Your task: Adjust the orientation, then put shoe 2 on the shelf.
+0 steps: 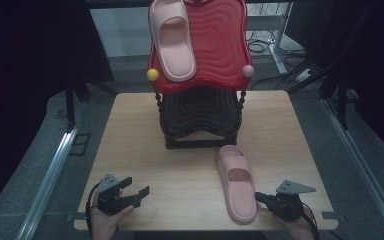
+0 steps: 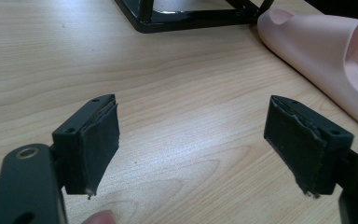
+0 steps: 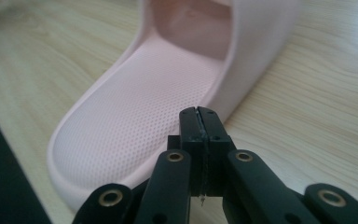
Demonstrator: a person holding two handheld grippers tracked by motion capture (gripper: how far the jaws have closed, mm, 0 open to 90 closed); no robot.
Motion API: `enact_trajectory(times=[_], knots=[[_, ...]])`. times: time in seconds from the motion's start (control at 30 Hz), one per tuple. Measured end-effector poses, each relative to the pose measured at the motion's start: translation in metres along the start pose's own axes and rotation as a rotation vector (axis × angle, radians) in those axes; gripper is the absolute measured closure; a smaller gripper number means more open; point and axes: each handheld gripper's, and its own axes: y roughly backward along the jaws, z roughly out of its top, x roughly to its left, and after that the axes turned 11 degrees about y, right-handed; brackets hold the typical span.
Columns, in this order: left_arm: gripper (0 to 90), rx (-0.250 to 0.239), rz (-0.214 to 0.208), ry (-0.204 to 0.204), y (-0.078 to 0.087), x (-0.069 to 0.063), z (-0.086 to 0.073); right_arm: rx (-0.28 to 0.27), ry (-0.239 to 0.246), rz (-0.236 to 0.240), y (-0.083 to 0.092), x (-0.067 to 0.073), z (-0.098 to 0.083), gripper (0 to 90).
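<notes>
Nearest us, two hands hold the grippers at the table's (image 1: 130, 130) near edge. We go by size: wooden table first, then the black rack (image 1: 200, 117) standing at its far middle, topped by a red wavy tray (image 1: 220, 45) carrying one pink slipper (image 1: 172, 42). We see the second pink slipper (image 1: 237, 182) lying flat on the table in front of the rack, toe toward it. Right gripper (image 1: 261, 197) sits just beside its heel, jaws pressed together, empty. Left gripper (image 1: 136, 194) rests well apart at the left, jaws spread wide, nothing between them.
</notes>
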Motion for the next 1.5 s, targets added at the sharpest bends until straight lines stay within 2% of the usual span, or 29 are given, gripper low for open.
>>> enact_trajectory(times=[0.23,0.43,0.6,0.87,1.03,1.1,1.17,1.3,1.4,1.5], knots=[[16.3,0.008,-0.02,-0.023,-0.004,-0.003,-0.001,0.02,0.052,0.074,-0.021,0.022,0.016,89.8],[16.7,0.018,-0.019,-0.034,-0.005,-0.004,-0.002,0.023,0.093,0.108,-0.041,0.036,0.03,89.7],[16.7,0.033,-0.026,-0.049,-0.009,-0.005,-0.004,0.031,0.122,0.116,-0.049,0.043,0.036,89.6],[18.8,0.051,-0.047,-0.062,-0.009,-0.006,-0.004,0.021,0.115,0.102,-0.044,0.04,0.032,89.2],[20.3,0.046,-0.049,-0.062,-0.01,-0.007,-0.005,-0.013,0.054,0.047,-0.024,0.022,0.019,88.1],[20.9,0.044,-0.051,-0.063,-0.011,-0.008,-0.006,-0.039,0.029,0.007,-0.015,0.014,0.013,81.8],[21.5,0.04,-0.048,-0.066,-0.011,-0.009,-0.006,-0.066,0.01,-0.027,-0.008,0.007,0.009,70.3],[22.8,0.022,-0.04,-0.065,-0.012,-0.011,-0.006,-0.102,-0.057,-0.056,-0.002,-0.005,0.004,49.2],[24.4,0.013,-0.036,-0.068,-0.013,-0.017,-0.006,-0.123,-0.089,-0.078,0.001,-0.009,0.002,42.3],[28.0,0.009,-0.04,-0.073,-0.017,-0.026,-0.006,-0.127,-0.089,-0.085,0.003,-0.014,0.002,38.6]])
